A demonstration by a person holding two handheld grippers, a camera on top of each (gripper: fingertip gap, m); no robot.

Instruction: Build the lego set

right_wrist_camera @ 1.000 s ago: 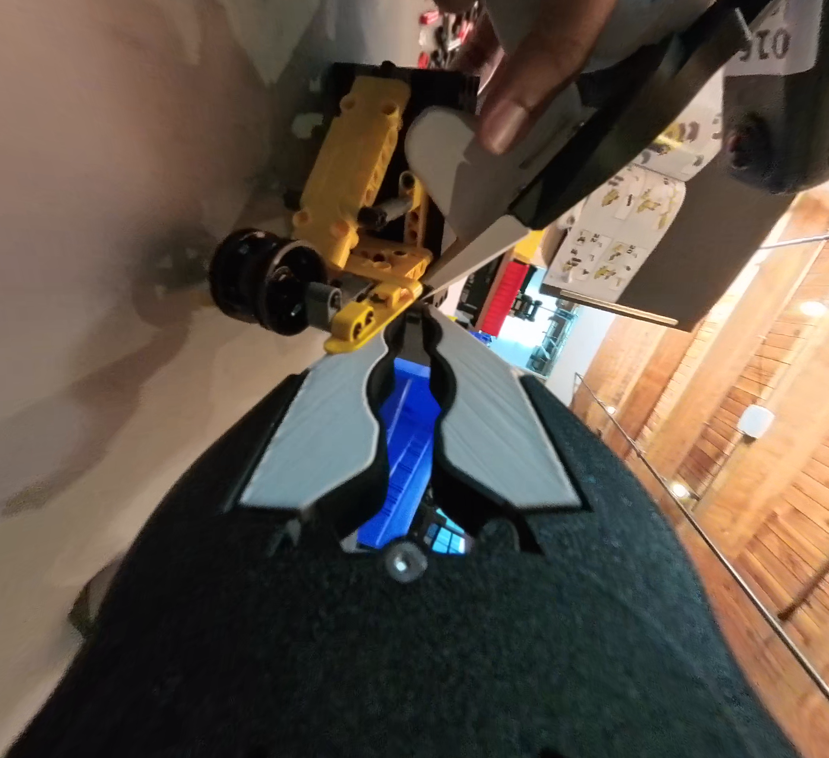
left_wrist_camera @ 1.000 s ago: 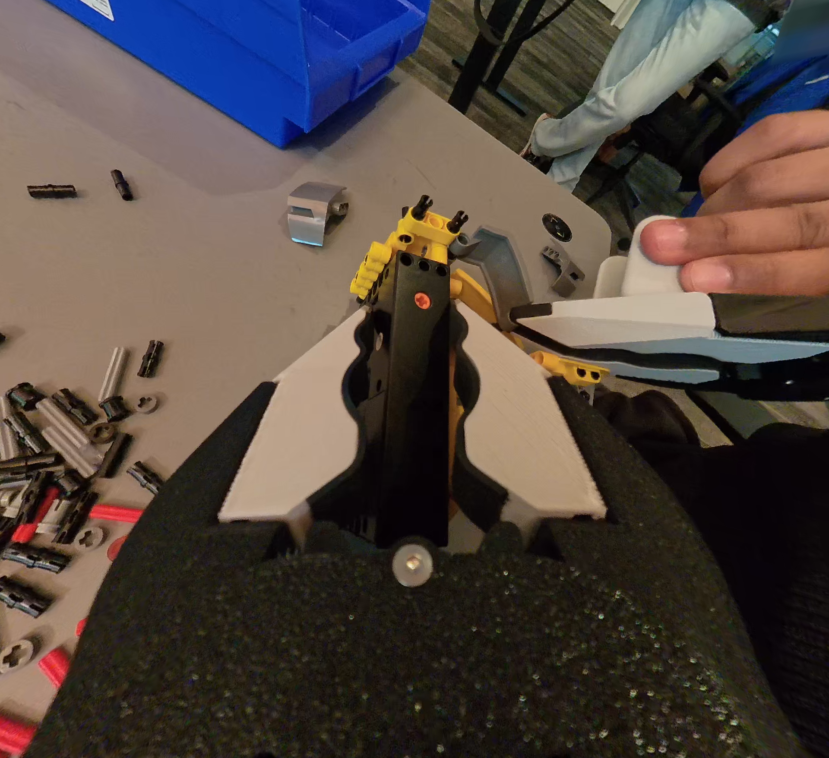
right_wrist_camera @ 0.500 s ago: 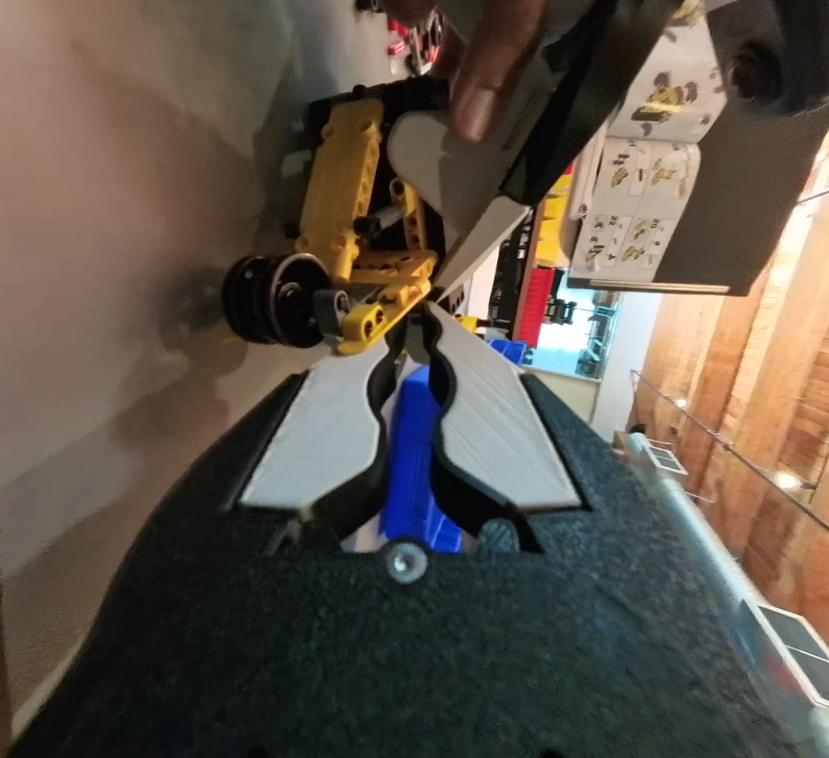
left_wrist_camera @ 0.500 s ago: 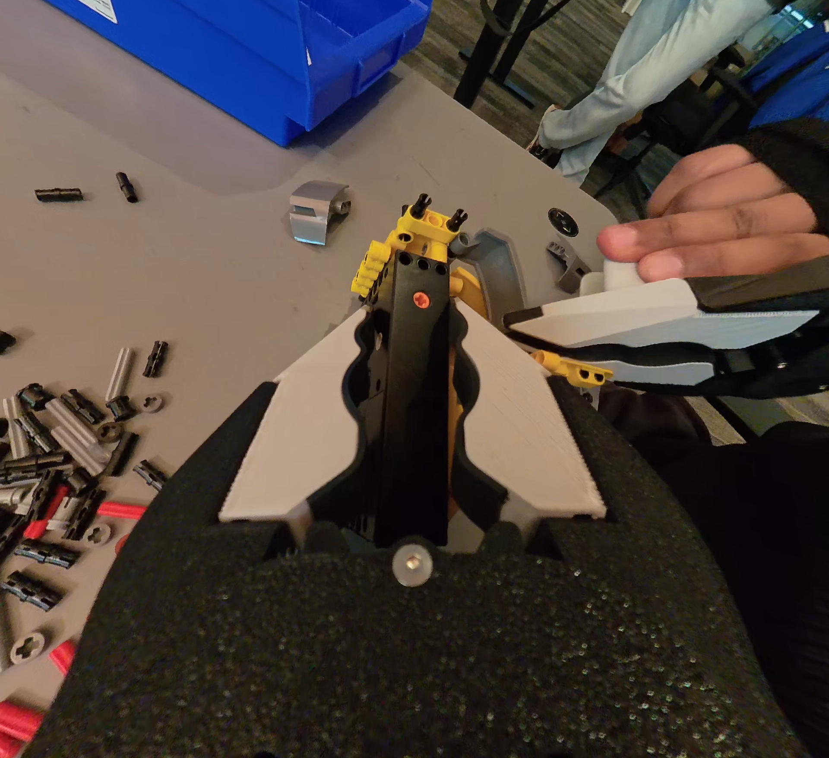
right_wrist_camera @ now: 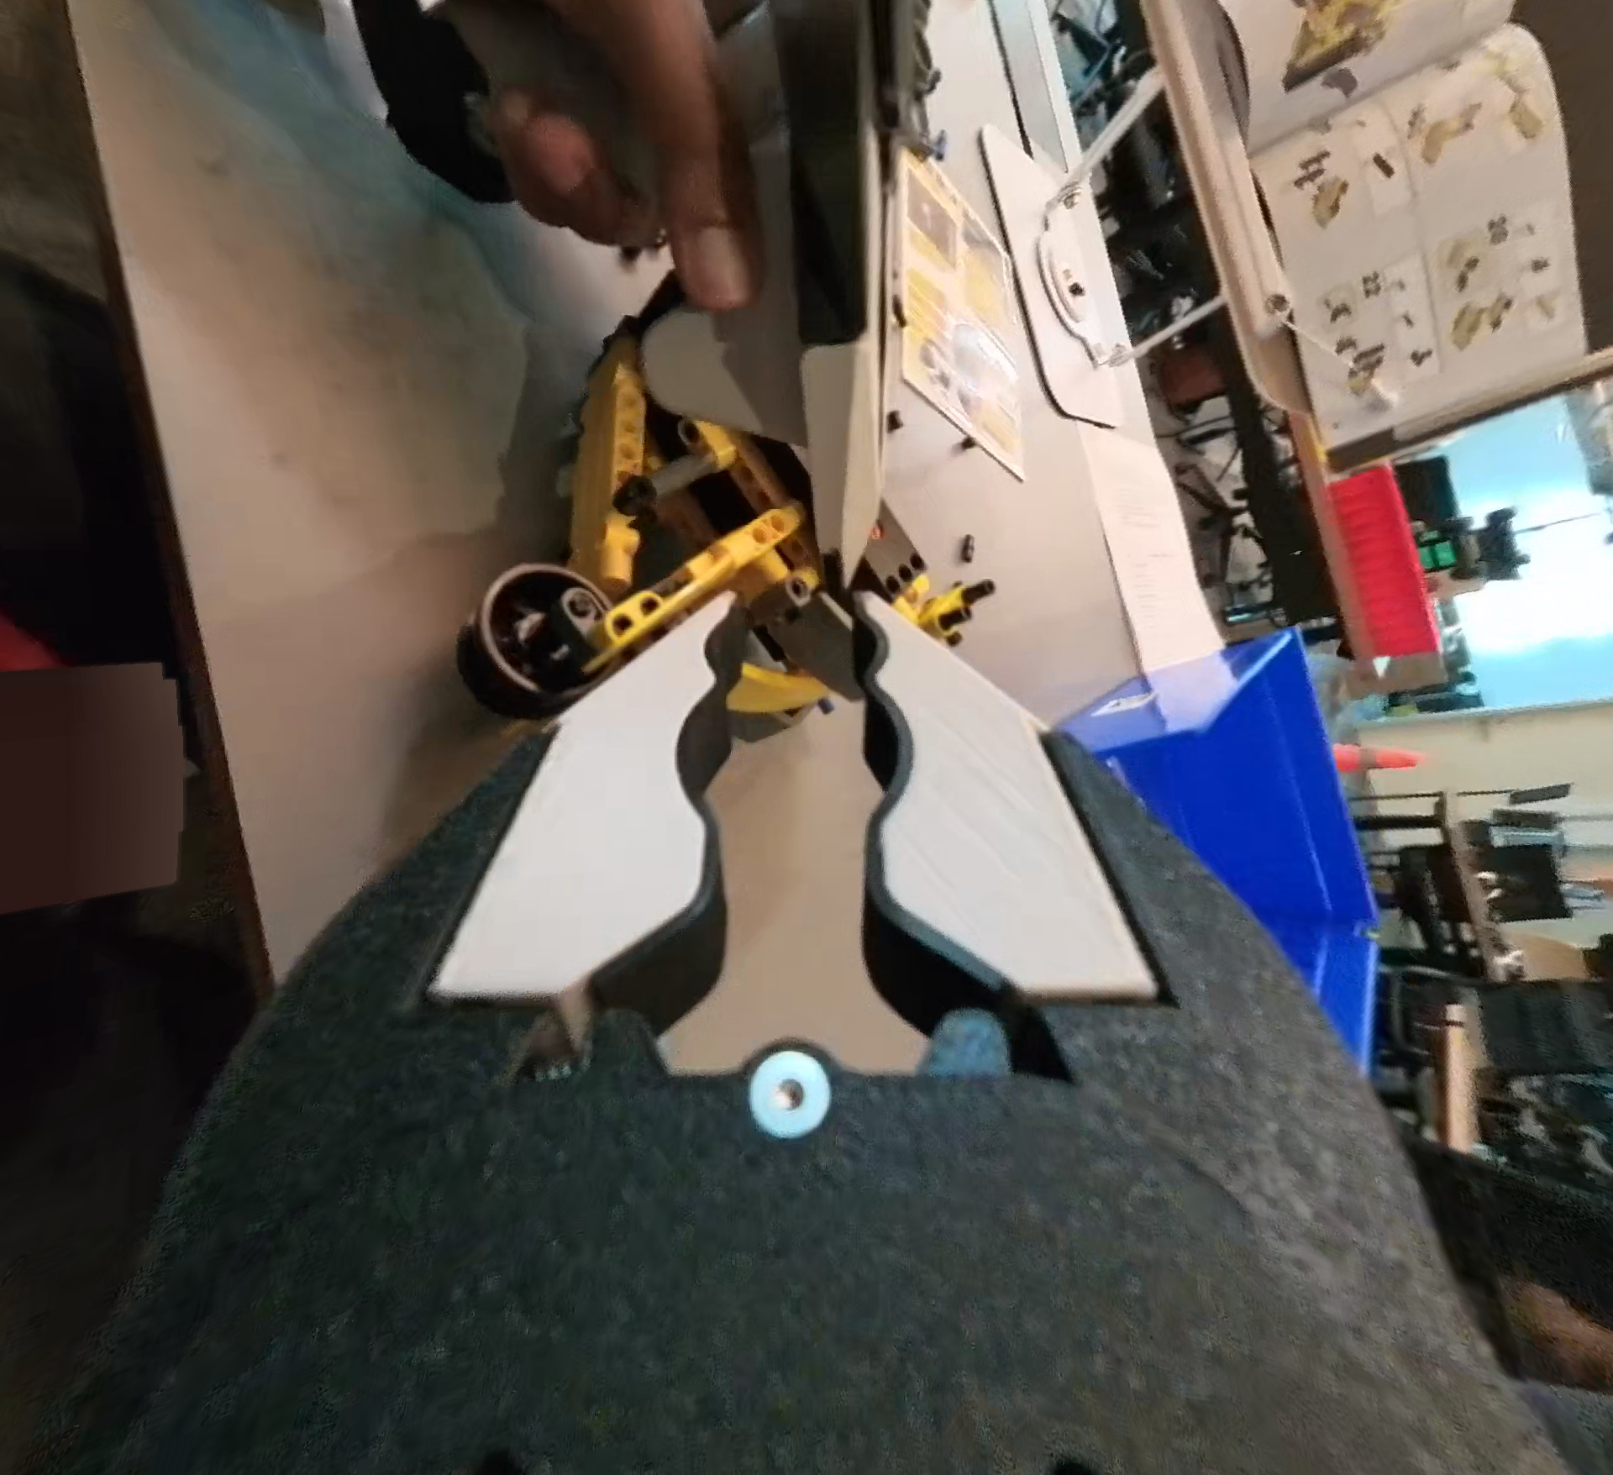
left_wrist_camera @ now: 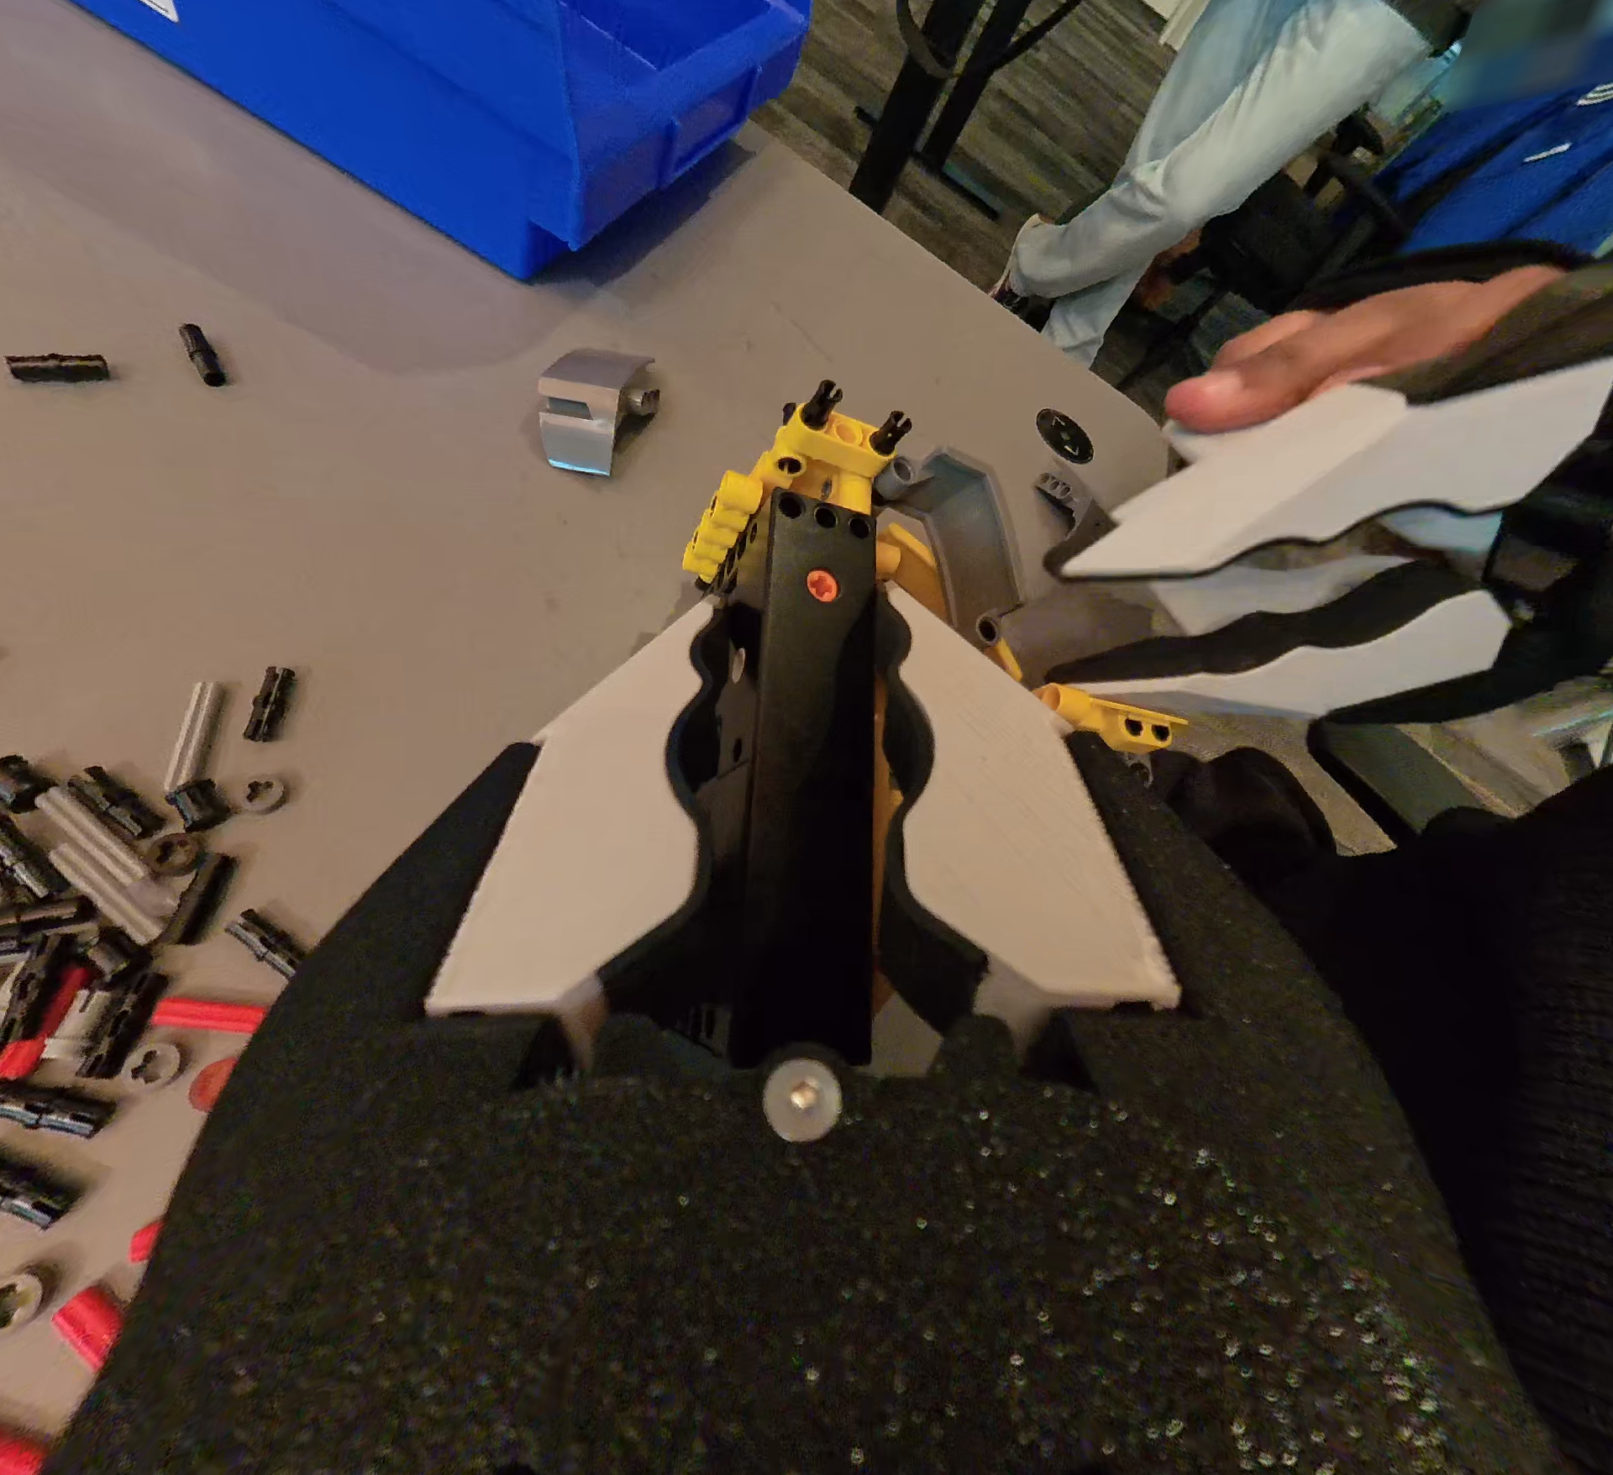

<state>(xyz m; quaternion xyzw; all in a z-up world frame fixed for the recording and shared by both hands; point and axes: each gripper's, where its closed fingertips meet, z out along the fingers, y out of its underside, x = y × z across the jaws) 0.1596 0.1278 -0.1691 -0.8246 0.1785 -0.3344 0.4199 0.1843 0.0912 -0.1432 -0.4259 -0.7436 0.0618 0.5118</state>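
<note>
Grey tabletop (left_wrist_camera: 332, 560) in a workshop room; a blue bin (left_wrist_camera: 489, 54) is set beyond the left gripper, and a person's light-trousered legs (left_wrist_camera: 1204, 124) are seen past the table edge. The left gripper (left_wrist_camera: 807, 621) is clamped on the black beam of a yellow-and-black brick model (left_wrist_camera: 816, 735) — the beam runs the length of the gap, both fingers pressed against it. Loose black, grey and red pins (left_wrist_camera: 96, 909) are scattered to its left; a grey curved piece (left_wrist_camera: 589, 421) lies ahead-left. The right gripper (right_wrist_camera: 799, 613) is held apart, nothing between its fingers, tips just beside the model's grey part. An open instruction booklet (right_wrist_camera: 1396, 124) is propped beyond.
</note>
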